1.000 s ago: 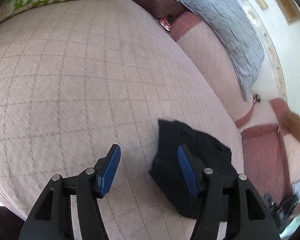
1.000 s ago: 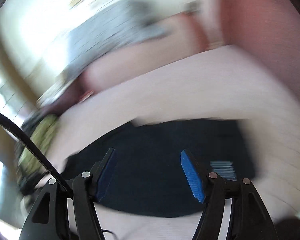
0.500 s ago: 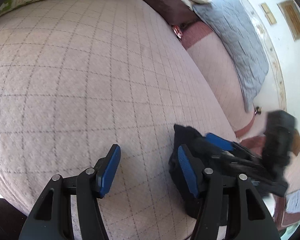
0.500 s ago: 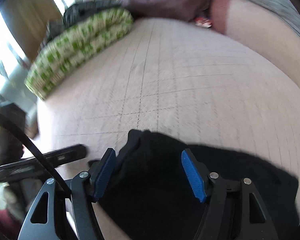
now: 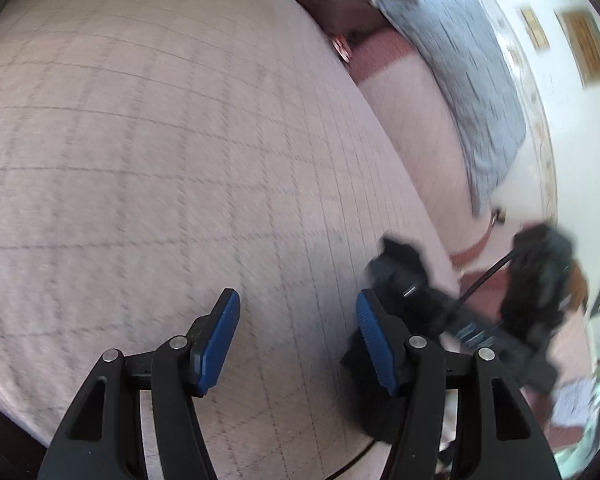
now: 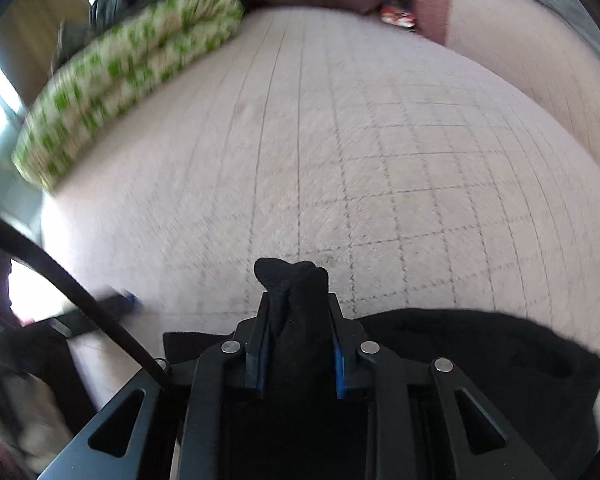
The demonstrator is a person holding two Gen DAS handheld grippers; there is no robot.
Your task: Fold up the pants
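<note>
Black pants lie folded on the pinkish quilted bed cover, near its front edge. My right gripper is closing on a bunched corner of the pants, and its blue pads press the fabric from both sides. From the left wrist view the same pants show at lower right, with the right gripper on their upper corner. My left gripper hovers open over bare bed cover just left of the pants, with nothing between its fingers.
A green-patterned pillow lies along the bed's far left side. A grey quilt is draped over the neighbouring pink bed at the right. A black cable crosses the lower left of the right wrist view.
The right gripper swung in over the pants' corner and its jaws came together on the fabric. The left gripper stayed open in nearly the same place.
</note>
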